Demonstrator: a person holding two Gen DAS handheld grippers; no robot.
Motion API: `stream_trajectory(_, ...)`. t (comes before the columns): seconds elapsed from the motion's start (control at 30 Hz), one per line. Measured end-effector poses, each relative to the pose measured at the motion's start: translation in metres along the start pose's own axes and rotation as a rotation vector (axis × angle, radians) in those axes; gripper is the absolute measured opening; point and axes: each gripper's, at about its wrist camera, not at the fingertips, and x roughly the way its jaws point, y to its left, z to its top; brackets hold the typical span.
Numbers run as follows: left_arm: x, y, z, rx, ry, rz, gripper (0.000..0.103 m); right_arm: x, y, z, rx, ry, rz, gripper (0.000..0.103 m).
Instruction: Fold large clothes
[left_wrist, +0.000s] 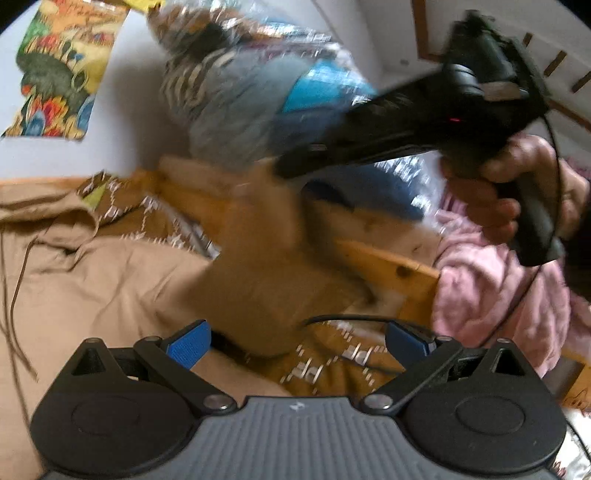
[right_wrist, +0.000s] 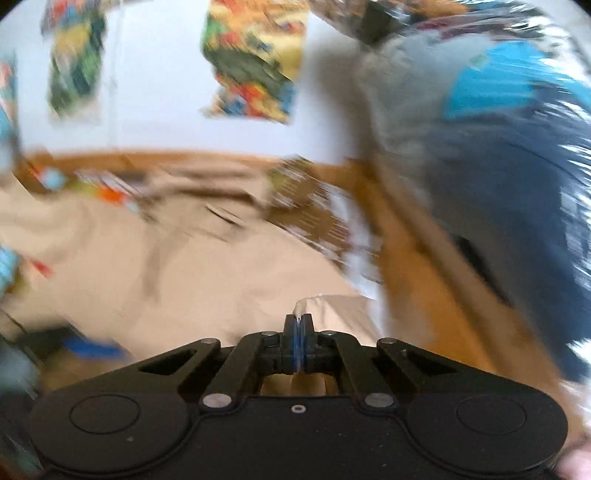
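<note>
A tan hoodie (left_wrist: 85, 280) lies spread on a brown patterned bedcover (left_wrist: 325, 354), its hood and drawstrings at the left. My left gripper (left_wrist: 299, 345) is open and empty, low over the cover beside the hoodie. My right gripper (right_wrist: 300, 321) is shut on a fold of the tan hoodie (right_wrist: 184, 280) and holds it lifted. In the left wrist view the right gripper's black body (left_wrist: 424, 114) is held by a hand at the upper right, with a tan part of the hoodie (left_wrist: 258, 236) hanging blurred below it.
A wooden bed frame (left_wrist: 388, 266) runs along the right. A pink garment (left_wrist: 491, 280) is heaped beyond it. Plastic-wrapped bundles of clothes (left_wrist: 258, 81) are stacked against the white wall. Colourful posters (left_wrist: 62, 70) hang on the wall. A black cable (left_wrist: 351, 318) crosses the cover.
</note>
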Motion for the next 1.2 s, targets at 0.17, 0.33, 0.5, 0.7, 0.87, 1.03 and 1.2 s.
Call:
stream_trajectory(0.17, -0.010, 0.007, 0.008, -0.062, -0.042, 0.061, 0.102, 0.013, 0.036, 0.031, 0.035, 0.002, 0.205, 0.000)
stream_trajectory(0.33, 0.001, 0.030, 0.014, -0.117, 0.038, 0.232, 0.080, 0.039, 0.065, 0.030, -0.003, 0.026, 0.286, 0.000)
stream_trajectory(0.5, 0.008, 0.069, 0.020, -0.241, 0.102, 0.386, 0.003, 0.051, 0.079, 0.026, 0.002, 0.007, 0.318, 0.000)
stream_trajectory(0.7, -0.033, 0.121, 0.035, -0.254, 0.040, 0.505, 0.002, 0.058, 0.075, 0.022, 0.004, -0.088, 0.290, 0.021)
stream_trajectory(0.87, -0.071, 0.172, 0.015, -0.275, 0.052, 0.674, 0.002, 0.072, 0.039, -0.005, 0.043, -0.132, 0.101, 0.052)
stream_trajectory(1.03, -0.074, 0.228, -0.027, -0.408, 0.116, 0.799, 0.002, 0.136, 0.001, -0.042, 0.122, -0.042, -0.045, 0.058)
stream_trajectory(1.2, -0.081, 0.255, -0.049, -0.497, 0.109, 0.913, 0.002, 0.201, -0.022, -0.061, 0.312, 0.028, 0.006, 0.058)
